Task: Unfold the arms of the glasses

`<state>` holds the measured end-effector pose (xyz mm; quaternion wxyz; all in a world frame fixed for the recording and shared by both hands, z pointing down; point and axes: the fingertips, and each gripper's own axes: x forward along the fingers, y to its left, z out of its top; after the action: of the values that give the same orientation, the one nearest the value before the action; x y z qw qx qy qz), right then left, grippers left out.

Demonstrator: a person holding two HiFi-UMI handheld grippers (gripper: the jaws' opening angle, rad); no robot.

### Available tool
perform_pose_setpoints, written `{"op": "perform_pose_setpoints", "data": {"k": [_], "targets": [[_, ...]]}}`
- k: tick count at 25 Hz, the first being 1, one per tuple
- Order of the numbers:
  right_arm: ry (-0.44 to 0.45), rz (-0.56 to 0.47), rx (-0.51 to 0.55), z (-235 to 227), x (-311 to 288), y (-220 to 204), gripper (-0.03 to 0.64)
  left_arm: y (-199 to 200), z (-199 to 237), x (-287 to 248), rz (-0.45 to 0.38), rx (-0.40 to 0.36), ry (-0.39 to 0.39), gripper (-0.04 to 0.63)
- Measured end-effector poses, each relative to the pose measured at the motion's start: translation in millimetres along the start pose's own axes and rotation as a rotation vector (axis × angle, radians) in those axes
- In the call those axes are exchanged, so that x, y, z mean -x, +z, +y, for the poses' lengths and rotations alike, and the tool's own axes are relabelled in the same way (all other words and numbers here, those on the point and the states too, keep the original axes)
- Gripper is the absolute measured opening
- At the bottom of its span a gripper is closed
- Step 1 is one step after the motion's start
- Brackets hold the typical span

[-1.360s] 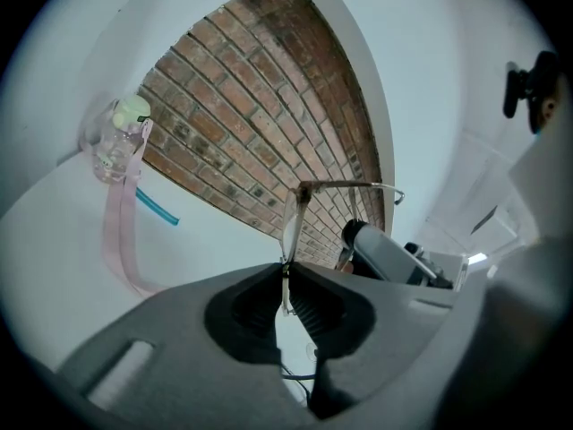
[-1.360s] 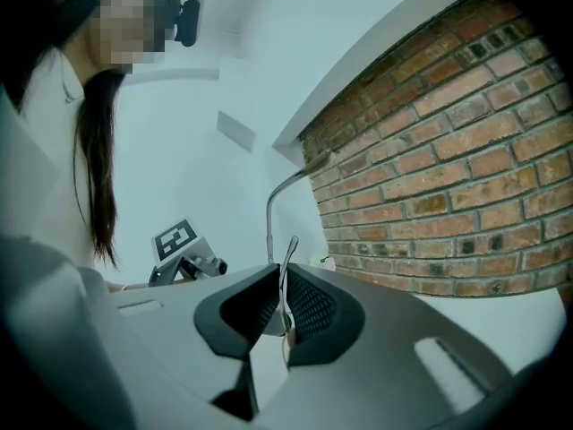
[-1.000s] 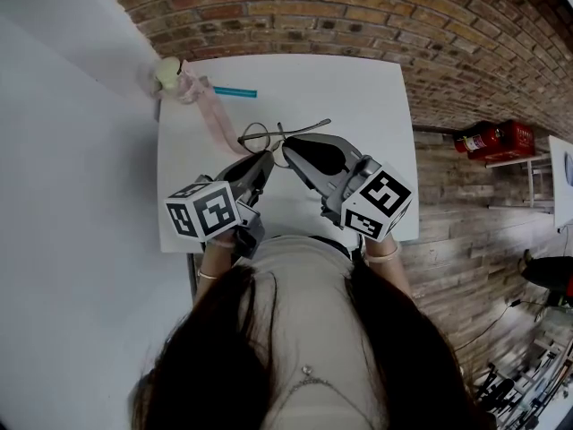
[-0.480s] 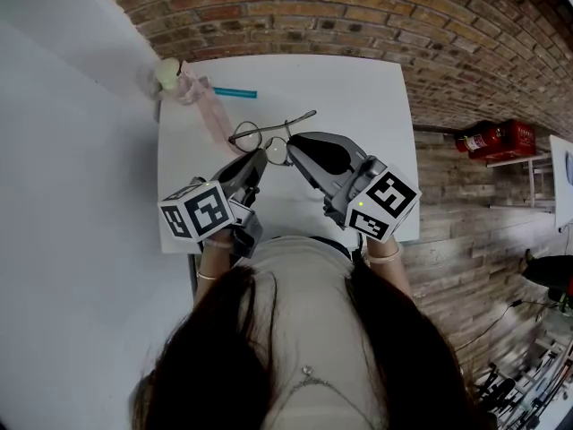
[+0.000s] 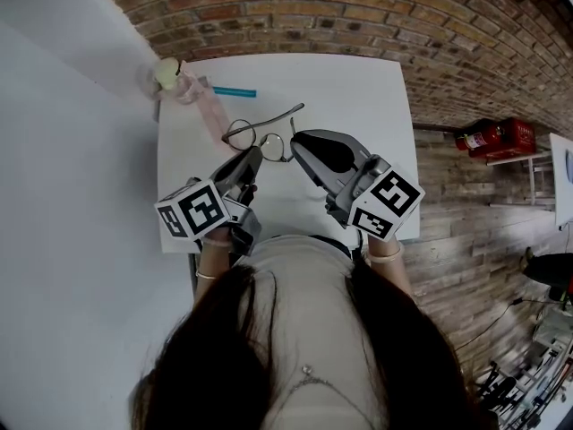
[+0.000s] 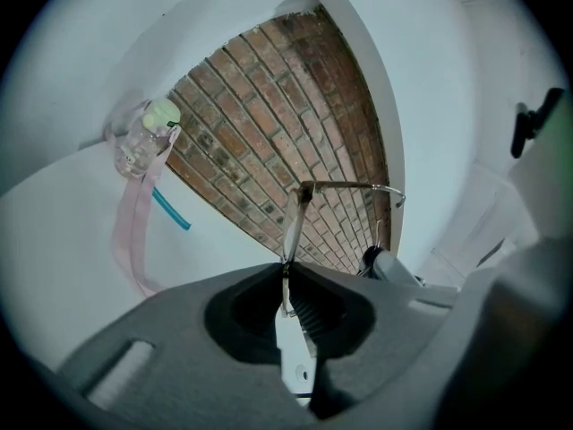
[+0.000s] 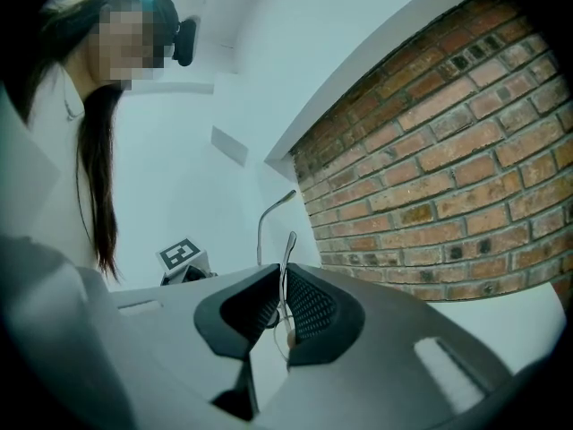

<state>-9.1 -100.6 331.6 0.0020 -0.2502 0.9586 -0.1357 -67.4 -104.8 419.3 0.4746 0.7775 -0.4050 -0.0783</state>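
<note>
While both grippers are on the glasses (image 5: 240, 136), they sit over the left-middle of the white bench (image 5: 358, 97). I can't tell if they touch it.

- Left gripper (image 6: 283, 269): jaws closed on a thin edge of the frame, at the lens end on the person's left.
- Right gripper (image 7: 283, 271): jaws pinched on the wire rim of the other lens, just beside the bridge.
- One arm (image 5: 282, 113) sticks out from the frame, away from the person and to the right, so it looks at least partly swung open. The second arm I can't place for sure.

Handling, my read:
- Very light, with a thin metal wire frame. It's springy and bends easily, and the lenses can scratch or pop out under a hard squeeze.
- The hinges are the weak point, so turn each arm only about its hinge and don't twist it.
- The smooth wire could slip between the ribbed pads. Grip firmly, not hard.
- Best hold is one gripper on the rim close to the hinge and the other partway along the arm.

Clear bottle with a pink strap (image 5: 172, 81) and a teal stick (image 5: 235, 92) lie at the far left corner, well apart from the work.
</note>
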Motion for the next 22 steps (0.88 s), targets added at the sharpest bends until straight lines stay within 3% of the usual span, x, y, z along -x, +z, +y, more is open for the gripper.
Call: {"op": "perform_pose_setpoints", "data": {"k": [22], "targets": [[-0.005,-0.040,-0.038,-6.1,6.6,7.7,0.029,9.1,2.1,5.0,-0.048,0.105,-0.030,0.023]]}}
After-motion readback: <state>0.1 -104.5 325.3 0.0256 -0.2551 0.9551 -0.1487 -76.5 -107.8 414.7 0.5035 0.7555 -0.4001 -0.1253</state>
